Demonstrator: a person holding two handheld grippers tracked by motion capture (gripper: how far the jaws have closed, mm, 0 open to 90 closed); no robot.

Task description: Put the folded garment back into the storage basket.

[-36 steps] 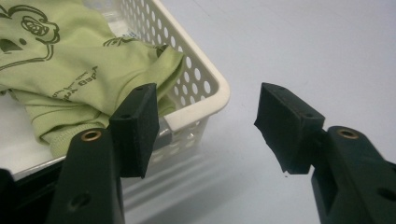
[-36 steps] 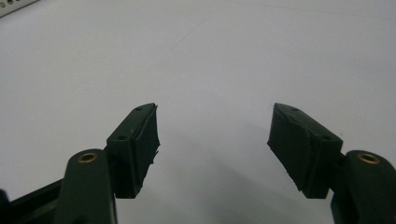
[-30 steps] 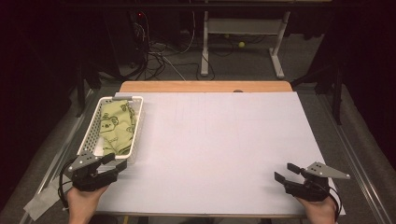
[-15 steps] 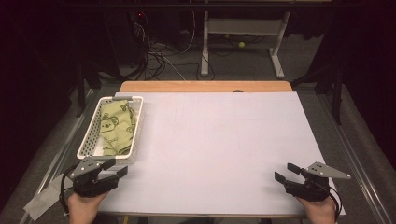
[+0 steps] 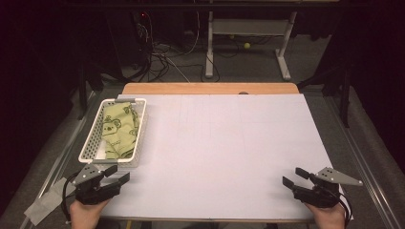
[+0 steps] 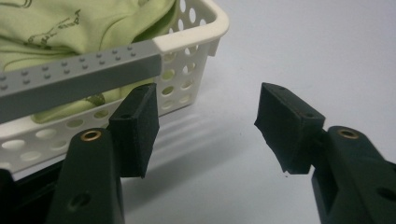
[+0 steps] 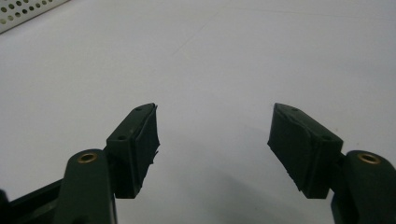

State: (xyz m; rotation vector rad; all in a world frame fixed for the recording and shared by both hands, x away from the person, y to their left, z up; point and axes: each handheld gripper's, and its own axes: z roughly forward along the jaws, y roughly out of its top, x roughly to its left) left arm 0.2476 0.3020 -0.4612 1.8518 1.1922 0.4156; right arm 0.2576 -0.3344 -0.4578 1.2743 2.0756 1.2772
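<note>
With the left gripper (image 5: 116, 177) sitting just below the white perforated plastic basket (image 5: 90, 147) holding the pale green printed cloth (image 5: 119, 131) on the white counter (image 5: 229, 152), jaws spread and empty, it should be reaching over the grey-handled near rim while the right gripper (image 5: 295, 179), far right of the basket, is waiting with jaws spread.

A perforated white plastic basket (image 5: 93, 143) holds soft green printed cloth (image 5: 119, 131) on a smooth matt white table (image 5: 224, 143).

Hidden partly by the basket (image 5: 92, 138) wall: green cloth (image 5: 120, 130). Cut off at the left gripper view's top edge too.
</note>
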